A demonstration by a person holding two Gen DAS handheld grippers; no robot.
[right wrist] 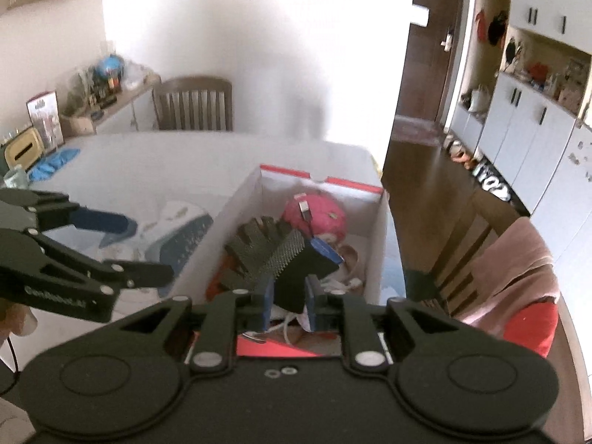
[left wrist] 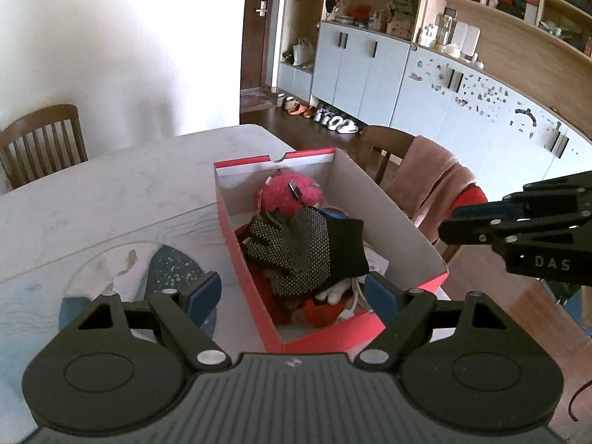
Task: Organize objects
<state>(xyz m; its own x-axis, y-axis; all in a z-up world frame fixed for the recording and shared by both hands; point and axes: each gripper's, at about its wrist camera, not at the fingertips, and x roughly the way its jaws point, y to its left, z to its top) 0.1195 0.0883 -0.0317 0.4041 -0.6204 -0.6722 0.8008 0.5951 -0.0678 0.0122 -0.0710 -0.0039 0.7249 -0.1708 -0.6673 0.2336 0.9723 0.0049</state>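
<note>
Tongs first: your right tongs (right wrist: 289, 298) sit part-open around the dotted glove's (right wrist: 275, 255) cuff inside the red box (right wrist: 373, 188); left tongs (left wrist: 292, 294) gape empty beside it. Lift clear gently.

A bright white wall (right wrist: 229, 29) backs a pale marble-look table (left wrist: 111, 192) with wooden chairs (left wrist: 40, 140). Pale blue cabinets (left wrist: 370, 70) with open wooden shelves line the dark wood floor (right wrist: 418, 170), beside a brown door (left wrist: 255, 37)
</note>
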